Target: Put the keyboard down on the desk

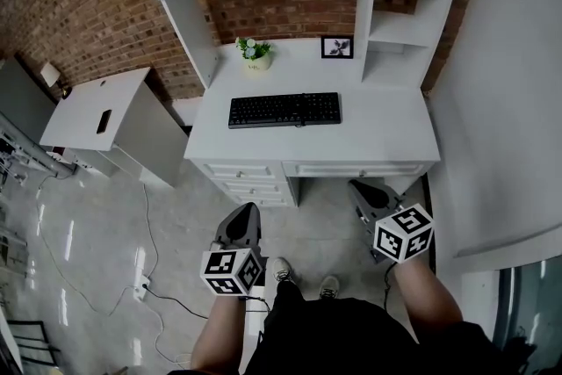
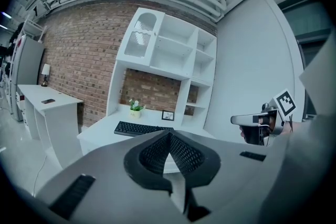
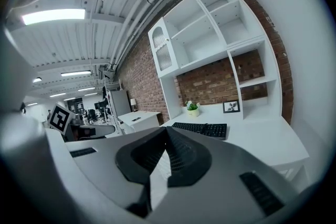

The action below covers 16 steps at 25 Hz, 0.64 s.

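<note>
Keyboard (image 1: pixel 284 110) down yet?
— As far as I can judge, yes. Starting at my end, my left claw (image 1: pixel 247 211) is pinched fully together with nothing between its jaws. My right claw (image 1: pixel 360 187) is the same, closed on nothing. Neither one carries anything.
— And past the claws?
— The desk (image 1: pixel 386 136) stands ahead of both, well apart from the tips, with its drawers (image 1: pixel 237 171) facing me. The keyboard lies flat on the top, ahead of me and roughly between the lines of my two claws, touching neither.
— How does it look?
— Black, long and low, keys up. Its long side runs along the desk's front edge, and all of it rests on the top with nothing hanging over. Beyond it, at the back, are a small plant (image 1: pixel 255 54) and a frame (image 1: pixel 337 47).
— Anything left to do?
— Nothing I can see. The placing reads as finished, and I'm standing off from the desk.
</note>
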{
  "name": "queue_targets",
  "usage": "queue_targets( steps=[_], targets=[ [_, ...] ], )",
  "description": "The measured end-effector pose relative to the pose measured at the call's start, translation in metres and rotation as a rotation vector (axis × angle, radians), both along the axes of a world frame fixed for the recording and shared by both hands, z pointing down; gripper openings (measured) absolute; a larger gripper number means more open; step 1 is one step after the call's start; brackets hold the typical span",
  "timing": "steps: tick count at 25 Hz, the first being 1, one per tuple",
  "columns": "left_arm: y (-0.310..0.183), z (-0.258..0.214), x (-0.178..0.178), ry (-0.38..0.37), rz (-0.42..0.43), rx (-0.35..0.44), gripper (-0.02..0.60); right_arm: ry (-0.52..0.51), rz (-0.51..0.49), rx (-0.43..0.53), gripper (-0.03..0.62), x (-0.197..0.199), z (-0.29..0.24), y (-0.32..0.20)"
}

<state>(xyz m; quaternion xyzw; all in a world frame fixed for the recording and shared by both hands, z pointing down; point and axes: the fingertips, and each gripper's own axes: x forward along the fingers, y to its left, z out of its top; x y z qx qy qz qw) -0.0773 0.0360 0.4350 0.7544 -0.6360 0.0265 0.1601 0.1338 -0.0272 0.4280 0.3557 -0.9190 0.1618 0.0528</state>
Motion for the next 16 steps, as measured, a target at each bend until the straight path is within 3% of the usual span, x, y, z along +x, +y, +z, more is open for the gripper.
queue_targets(
  steps=[16],
  targets=[
    [0.007,-0.011,0.023,-0.021,0.016,0.022,0.017,-0.027,0.005,0.011,0.017,0.022,-0.008,0.010]
  ],
)
